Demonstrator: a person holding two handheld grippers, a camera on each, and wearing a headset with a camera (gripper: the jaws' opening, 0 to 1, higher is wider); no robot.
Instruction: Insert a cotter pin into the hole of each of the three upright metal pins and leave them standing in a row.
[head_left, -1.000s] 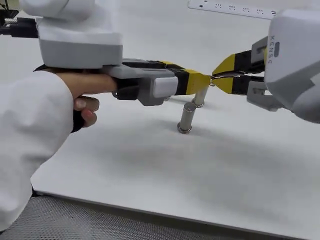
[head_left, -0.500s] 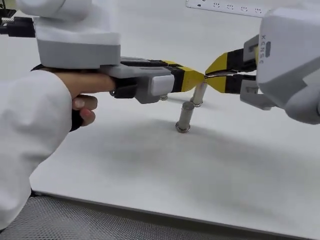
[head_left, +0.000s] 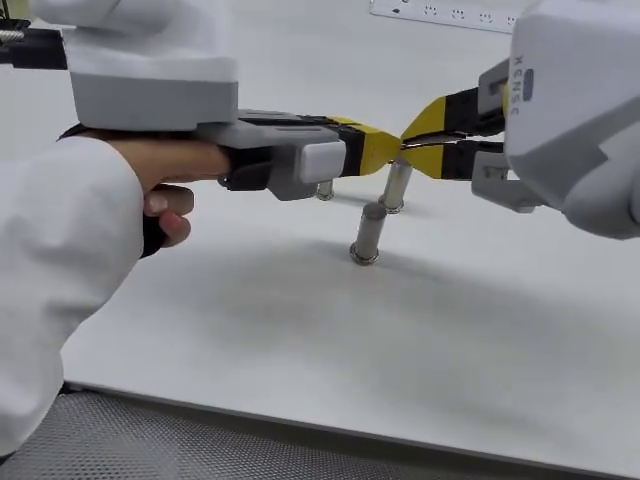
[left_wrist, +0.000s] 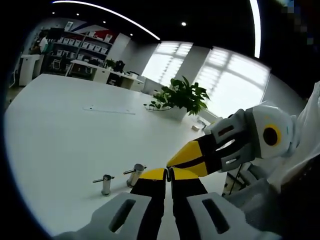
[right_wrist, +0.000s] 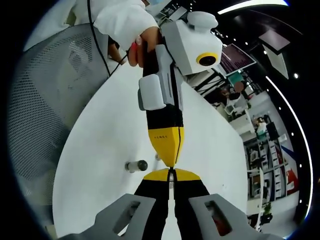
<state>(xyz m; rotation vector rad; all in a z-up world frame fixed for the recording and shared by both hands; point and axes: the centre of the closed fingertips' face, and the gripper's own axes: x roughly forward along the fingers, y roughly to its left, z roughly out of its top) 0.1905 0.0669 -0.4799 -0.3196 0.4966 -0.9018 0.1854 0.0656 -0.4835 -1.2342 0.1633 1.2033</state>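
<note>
Three upright metal pins stand on the white table (head_left: 300, 350): a near one (head_left: 368, 232), a middle one (head_left: 397, 187), and a far one (head_left: 325, 190) half hidden behind my left gripper (head_left: 396, 152). My left gripper (left_wrist: 169, 172) is shut, and I see nothing between its jaws. It meets my right gripper (head_left: 408, 146) tip to tip just above the middle pin. My right gripper (right_wrist: 171, 174) is shut on a thin cotter pin (right_wrist: 171, 184). In the left gripper view, two pins (left_wrist: 106, 184) (left_wrist: 135, 175) each carry a cross piece near the top.
A white power strip (head_left: 440, 15) lies at the table's far edge. Grey mesh (head_left: 150, 440) runs below the near edge. A hand and white sleeve (head_left: 60, 270) hold the left gripper at the left.
Both grippers, still tip to tip, have drifted slightly left and up relative to the pins. The pins have not moved.
</note>
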